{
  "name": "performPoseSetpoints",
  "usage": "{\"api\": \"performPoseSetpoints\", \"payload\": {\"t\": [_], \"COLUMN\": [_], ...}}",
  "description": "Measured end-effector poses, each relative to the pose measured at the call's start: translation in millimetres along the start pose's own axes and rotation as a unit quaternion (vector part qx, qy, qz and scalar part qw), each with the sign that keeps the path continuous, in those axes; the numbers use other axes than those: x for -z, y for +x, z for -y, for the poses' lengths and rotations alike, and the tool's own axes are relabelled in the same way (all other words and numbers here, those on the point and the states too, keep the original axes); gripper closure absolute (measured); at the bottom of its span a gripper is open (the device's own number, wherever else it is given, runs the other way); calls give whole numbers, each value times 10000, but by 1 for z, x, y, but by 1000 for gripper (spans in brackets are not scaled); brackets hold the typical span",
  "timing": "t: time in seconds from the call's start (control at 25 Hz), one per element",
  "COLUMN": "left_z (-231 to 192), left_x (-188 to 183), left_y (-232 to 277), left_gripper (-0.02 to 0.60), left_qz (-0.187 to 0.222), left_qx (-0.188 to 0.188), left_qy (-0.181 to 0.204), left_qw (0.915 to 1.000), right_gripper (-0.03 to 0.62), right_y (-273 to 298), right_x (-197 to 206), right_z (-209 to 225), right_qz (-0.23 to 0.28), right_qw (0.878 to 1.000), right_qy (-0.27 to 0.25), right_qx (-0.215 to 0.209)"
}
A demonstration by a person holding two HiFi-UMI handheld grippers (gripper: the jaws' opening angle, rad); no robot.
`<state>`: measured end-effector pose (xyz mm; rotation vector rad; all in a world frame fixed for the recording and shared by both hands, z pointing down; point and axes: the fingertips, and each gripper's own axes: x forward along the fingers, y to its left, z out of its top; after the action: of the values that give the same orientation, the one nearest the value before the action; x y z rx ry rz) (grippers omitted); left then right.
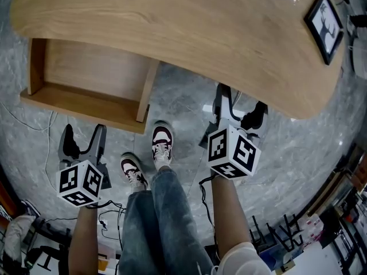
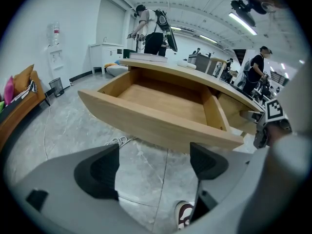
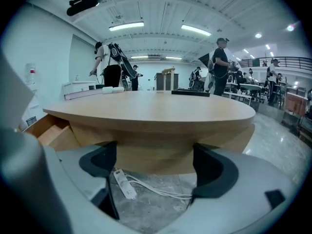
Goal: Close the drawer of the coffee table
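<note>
A person stands over a low, oval wooden coffee table [image 1: 189,33], seen from the head view looking steeply down past jeans and a pair of dark-and-white sneakers [image 1: 162,145] on a grey marbled floor [image 1: 183,102]. The table's drawer [image 1: 86,90] is pulled out from under the tabletop on the person's left side, its light wood bottom and side walls in plain sight and its front panel facing the person.

The left hand-held gripper [image 1: 84,139] is held low, just in front of the drawer's front panel and apart from it. In the left gripper view its two dark jaws stand wide apart, with only floor between them and the drawer front just above them.

The right hand-held gripper [image 1: 239,105] is held near the curved table edge, to the right of the drawer. In the right gripper view its jaws are also wide apart and frame the table's edge without touching it. A white power strip [image 3: 124,184] with its cable lies on the floor under the table.

A black picture frame [image 1: 325,26] lies on the tabletop at the far right. Other people stand in the room beyond the table
</note>
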<state>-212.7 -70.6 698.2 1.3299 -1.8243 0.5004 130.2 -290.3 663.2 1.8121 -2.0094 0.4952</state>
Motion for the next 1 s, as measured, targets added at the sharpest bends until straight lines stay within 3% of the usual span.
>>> {"api": "performPoseSetpoints", "payload": {"t": [0.36, 0.72, 1.0], "left_z": [5, 3, 0], "left_x": [0, 11, 16], "left_y": [-3, -9, -17], "left_gripper": [130, 130, 130], "left_qz": [-89, -141, -113], "left_qx": [-18, -154, -68], "left_qy": [-57, -447, -394], "left_qw": [9999, 9988, 9991], "right_gripper": [95, 103, 186], "right_y": [19, 18, 6], "right_x": [-11, -12, -7], "right_z": [1, 3, 4], "right_qz": [144, 311, 244], "right_qw": [9999, 9995, 9996], "right_qy": [3, -56, -120], "right_qx": [45, 27, 86]}}
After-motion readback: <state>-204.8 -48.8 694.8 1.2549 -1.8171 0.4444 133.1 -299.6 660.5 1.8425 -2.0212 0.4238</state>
